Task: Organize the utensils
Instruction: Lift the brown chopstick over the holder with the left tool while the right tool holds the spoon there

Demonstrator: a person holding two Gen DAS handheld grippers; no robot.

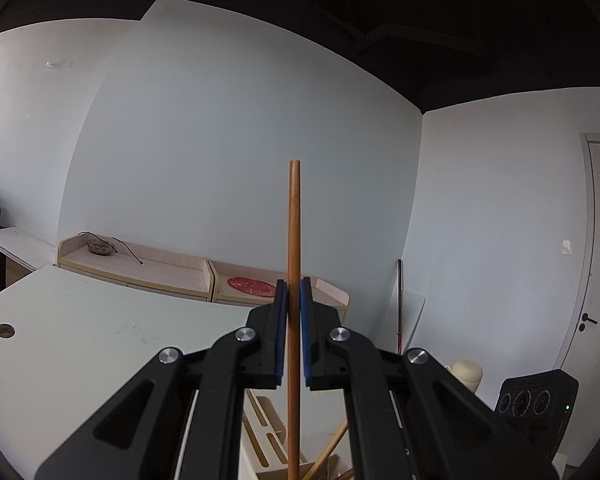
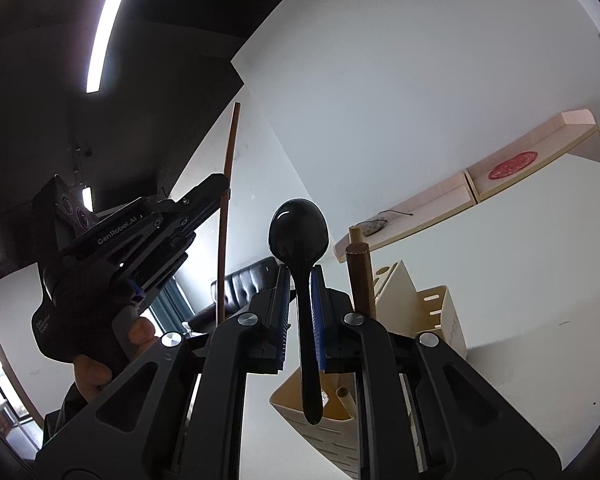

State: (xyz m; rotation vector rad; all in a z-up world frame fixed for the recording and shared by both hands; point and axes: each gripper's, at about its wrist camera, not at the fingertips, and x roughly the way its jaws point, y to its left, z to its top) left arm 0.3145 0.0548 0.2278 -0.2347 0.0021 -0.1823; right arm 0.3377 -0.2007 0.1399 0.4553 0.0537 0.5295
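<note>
Left wrist view: my left claw [image 1: 294,332] grips wooden chopstick [image 1: 294,240] upright, tip down toward cream holder [image 1: 272,432] on desk [image 1: 80,340]. Right claw [image 2: 300,316] clamps black spoon [image 2: 298,232], bowl up, handle aimed into holder, I judge for dropping in.

"GenRobot.AI" in pale letters on black side of left tongs [image 2: 225,196], seen from right wrist view. Small print lower on same body, near grip: too tiny to read.
</note>
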